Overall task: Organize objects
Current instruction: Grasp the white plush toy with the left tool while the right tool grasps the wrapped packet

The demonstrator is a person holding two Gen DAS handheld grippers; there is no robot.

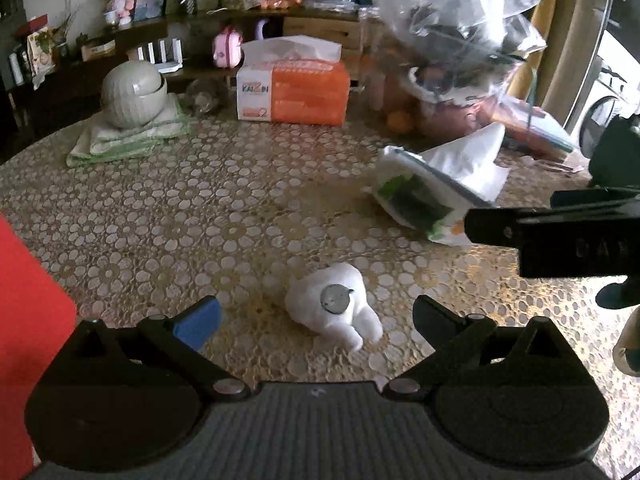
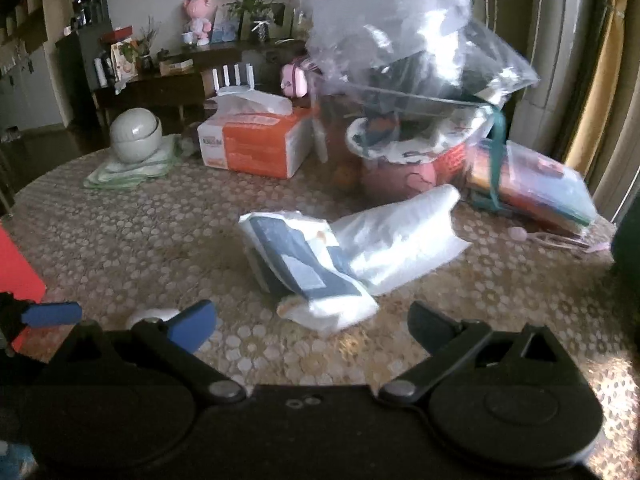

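A small white plush toy (image 1: 332,306) with a grey round face lies on the lace-patterned table (image 1: 200,208). It sits between the fingertips of my left gripper (image 1: 316,320), which is open and not touching it. A white packet with a blue panel (image 2: 316,264) rests on a flat clear plastic bag (image 2: 404,232) mid-table, just ahead of my right gripper (image 2: 312,324), also open and holding nothing. In the left wrist view the packet (image 1: 424,196) shows green print, and a black finger of the right gripper (image 1: 560,232) reaches in from the right.
An orange tissue box (image 1: 292,92) and a grey round pot on folded cloths (image 1: 134,94) stand at the back. A big clear zip bag (image 2: 400,40) tops a pile with a pink bowl (image 2: 400,176) at the back right. A red object (image 1: 24,320) is at the left edge.
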